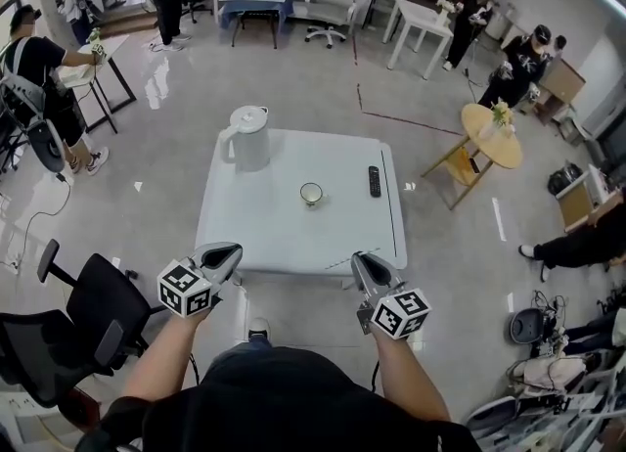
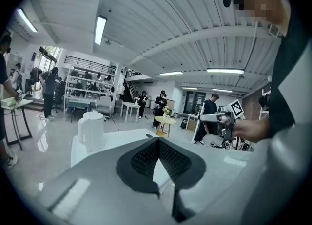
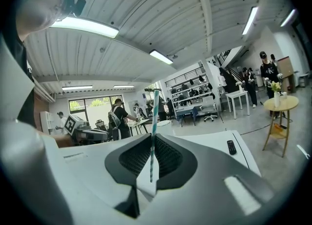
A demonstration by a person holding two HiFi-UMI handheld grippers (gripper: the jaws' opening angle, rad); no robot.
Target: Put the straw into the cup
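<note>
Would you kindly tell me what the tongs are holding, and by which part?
The right tongs pinch the straw by its lower part; the left tongs are shut on nothing.

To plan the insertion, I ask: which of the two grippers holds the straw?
The right gripper, shut on the striped straw; the left gripper is shut on nothing.
</note>
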